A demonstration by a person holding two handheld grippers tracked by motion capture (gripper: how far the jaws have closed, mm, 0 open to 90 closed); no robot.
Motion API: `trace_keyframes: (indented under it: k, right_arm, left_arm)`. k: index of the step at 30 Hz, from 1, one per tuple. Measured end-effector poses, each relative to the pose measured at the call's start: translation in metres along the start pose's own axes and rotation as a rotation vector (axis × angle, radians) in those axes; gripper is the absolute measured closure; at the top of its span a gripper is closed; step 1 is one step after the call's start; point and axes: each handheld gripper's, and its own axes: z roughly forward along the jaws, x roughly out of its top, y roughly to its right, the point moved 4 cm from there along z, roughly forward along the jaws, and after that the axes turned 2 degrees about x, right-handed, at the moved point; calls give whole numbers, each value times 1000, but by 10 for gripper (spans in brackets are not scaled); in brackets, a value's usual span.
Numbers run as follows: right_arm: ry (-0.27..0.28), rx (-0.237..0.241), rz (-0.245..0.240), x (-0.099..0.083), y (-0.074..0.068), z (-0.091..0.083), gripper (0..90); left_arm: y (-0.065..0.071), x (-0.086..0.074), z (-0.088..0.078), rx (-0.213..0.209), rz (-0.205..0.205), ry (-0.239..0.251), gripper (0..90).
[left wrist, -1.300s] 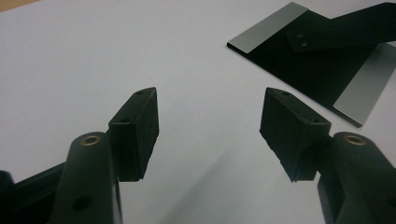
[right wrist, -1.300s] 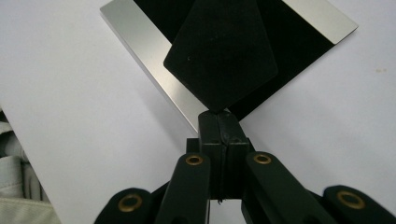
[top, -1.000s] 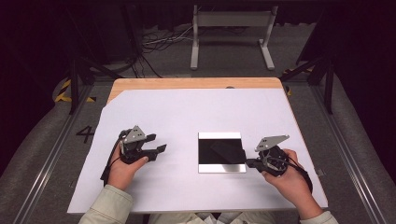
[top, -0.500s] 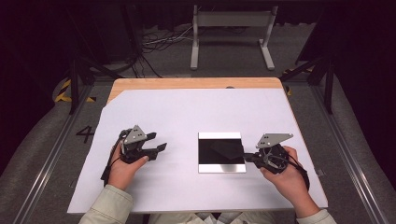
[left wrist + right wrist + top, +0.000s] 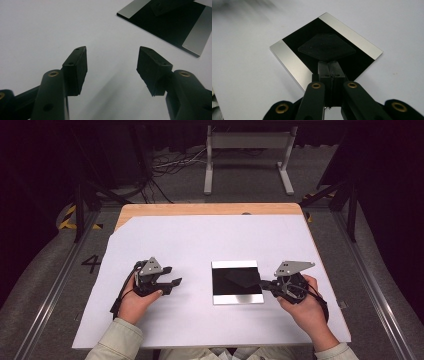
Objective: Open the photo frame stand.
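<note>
White sheeting [image 5: 200,245] covers the table, and the black tray [image 5: 237,282] with silver end strips lies right of centre. From above, the black diamond-shaped piece [image 5: 242,279] in it barely reads; the right gripper view shows it clearly, the right gripper [image 5: 329,66] clamped on its near corner. The left gripper [image 5: 172,280], well left of the tray, has jaws apart around nothing, having just narrowed slightly.

Plate [image 5: 237,295]: on sheet [image 5: 200,240], lower centre of frame.
Pad [image 5: 242,279]: on plate.
Left gripper [image 5: 173,283]: left of plate, apart.
Right gripper [image 5: 263,283]: at plate's right edge.
</note>
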Motion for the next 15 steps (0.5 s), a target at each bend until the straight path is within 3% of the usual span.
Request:
trace_keyframes:
  k: [6,15]
  right_arm:
    - [2,6,-13,1,-3,0,900]
    - [-13,18,-26,1,-6,1,900]
  left_arm:
    - [3,0,0,-15,18,25,484]
    - [3,-1,-1,-34,-3,19,442]
